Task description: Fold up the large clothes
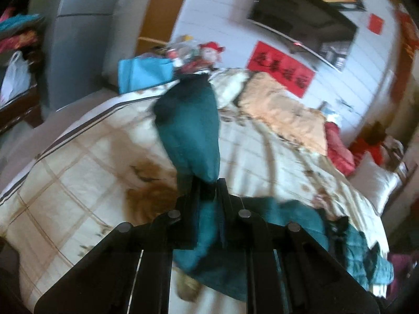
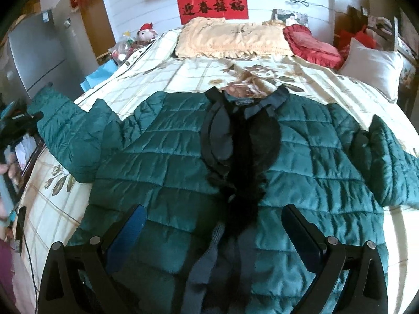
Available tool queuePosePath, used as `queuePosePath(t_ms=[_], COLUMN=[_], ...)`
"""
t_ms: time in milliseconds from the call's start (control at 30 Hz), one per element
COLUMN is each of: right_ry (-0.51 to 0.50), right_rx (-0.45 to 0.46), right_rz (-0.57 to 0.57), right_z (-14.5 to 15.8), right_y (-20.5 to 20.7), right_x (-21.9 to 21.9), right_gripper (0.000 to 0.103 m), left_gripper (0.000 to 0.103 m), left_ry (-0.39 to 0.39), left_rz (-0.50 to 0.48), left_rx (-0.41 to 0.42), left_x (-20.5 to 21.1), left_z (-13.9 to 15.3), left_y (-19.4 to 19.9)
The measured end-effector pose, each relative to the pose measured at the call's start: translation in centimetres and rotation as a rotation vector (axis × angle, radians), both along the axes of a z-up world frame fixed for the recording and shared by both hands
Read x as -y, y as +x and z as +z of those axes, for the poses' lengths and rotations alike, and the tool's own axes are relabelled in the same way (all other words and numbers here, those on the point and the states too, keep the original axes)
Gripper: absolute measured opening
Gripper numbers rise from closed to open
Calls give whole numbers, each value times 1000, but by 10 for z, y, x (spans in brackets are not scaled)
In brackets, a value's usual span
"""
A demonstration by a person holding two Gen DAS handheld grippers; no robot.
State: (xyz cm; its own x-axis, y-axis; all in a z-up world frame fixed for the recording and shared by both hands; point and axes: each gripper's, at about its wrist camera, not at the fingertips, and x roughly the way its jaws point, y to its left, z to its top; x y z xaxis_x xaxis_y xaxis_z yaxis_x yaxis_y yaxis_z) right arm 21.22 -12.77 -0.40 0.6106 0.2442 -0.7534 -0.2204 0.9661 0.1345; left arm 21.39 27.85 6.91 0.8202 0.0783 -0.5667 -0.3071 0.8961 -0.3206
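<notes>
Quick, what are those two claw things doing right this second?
Left gripper: closed, pinching a sleeve of the teal jacket.
Right gripper: open, holding nothing, above the jacket.

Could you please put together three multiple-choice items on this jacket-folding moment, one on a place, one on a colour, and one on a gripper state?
1. Where does the quilted jacket lie?
A. on the bed
B. on the floor
C. on a chair

2. What colour is the cushion near the head of the bed?
A. blue
B. red
C. grey

3. How does the left gripper stand?
A. open and bare
B. out of view
C. shut on the jacket sleeve

Answers:
1 A, it is spread over the floral cover.
2 B, it is red and ruffled.
3 C, teal cloth sits pinched between its fingers.
</notes>
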Motion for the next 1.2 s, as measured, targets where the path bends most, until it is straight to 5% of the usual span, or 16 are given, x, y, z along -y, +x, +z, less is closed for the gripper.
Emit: queuePosePath(t_ms=[267, 533, 567, 600, 633, 700, 833, 1200], right_ry=[21, 8, 10, 18, 21, 24, 21, 3], right_rx=[8, 17, 14, 7, 4, -4, -20, -51], right_rz=[-61, -66, -66, -65, -64, -59, -40, -12], right_z=[5, 8, 7, 5, 3, 0, -7, -15], right_y=[-15, -26, -25, -24, -24, -23, -21, -20], right_x=[35, 51, 52, 51, 51, 47, 38, 24], right_gripper=[103, 103, 103, 103, 103, 103, 103, 103], left_gripper=[11, 12, 15, 33, 61, 80, 81, 81], left_ry=[56, -49, -52, -57, -63, -91, -99, 140], left_rz=[-197, -138, -117, -92, -81, -63, -68, -7], left_rx=[17, -35, -39, -48, -50, -30, -44, -143], left_x=[87, 66, 59, 49, 43, 28, 9, 7], left_z=[23, -4, -9, -14, -19, -26, -40, -75], left_y=[1, -2, -3, -5, -8, -14, -15, 31])
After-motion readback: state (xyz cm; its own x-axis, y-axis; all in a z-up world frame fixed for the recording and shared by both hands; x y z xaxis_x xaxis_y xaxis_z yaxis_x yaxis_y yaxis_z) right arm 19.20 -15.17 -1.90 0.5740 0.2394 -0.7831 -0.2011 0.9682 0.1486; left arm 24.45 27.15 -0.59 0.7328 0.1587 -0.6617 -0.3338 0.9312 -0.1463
